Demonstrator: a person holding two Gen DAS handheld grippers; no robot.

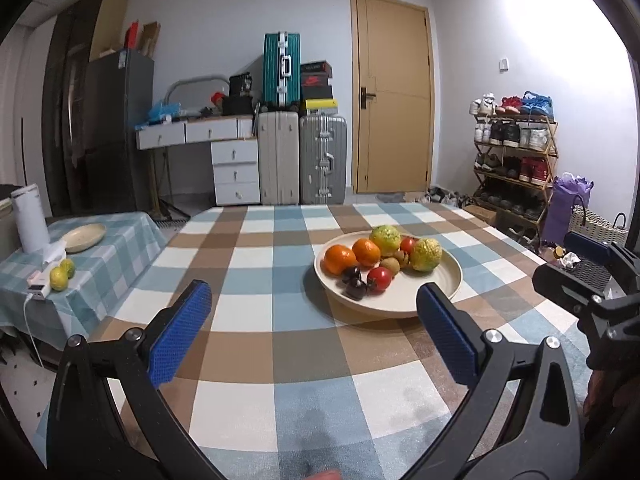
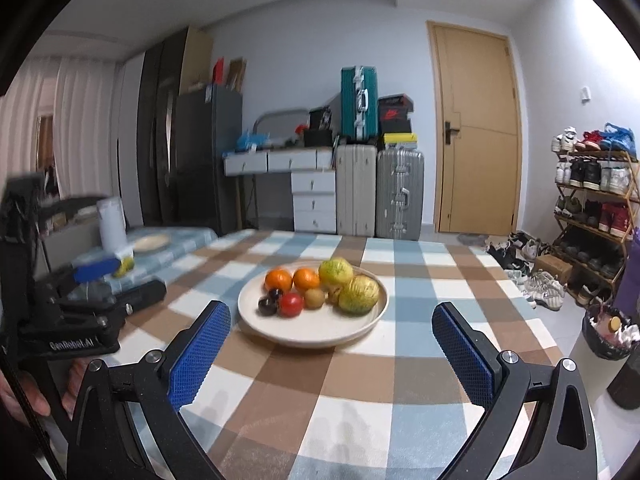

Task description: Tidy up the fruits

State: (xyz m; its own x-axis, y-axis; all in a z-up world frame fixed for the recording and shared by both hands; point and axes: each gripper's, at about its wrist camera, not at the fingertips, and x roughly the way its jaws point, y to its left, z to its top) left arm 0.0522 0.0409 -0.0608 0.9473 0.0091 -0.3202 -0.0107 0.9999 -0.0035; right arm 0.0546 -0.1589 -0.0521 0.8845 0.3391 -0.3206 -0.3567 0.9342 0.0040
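- I hold my left gripper and my right gripper low over the checked tablecloth, both with jaws spread wide and nothing between them, short of the plate.
- The fruits sit bunched on the far half of that cream plate: two oranges, two yellow-green citrus, tomatoes, kiwis and dark plums. I judge the wide opening suits the big citrus.
- Only the left view clearly shows the side table with a second, bare dish and two small yellow-green fruits; I guess that dish is a sorting destination.
- The right view blurs that corner, but shows the floor bin.
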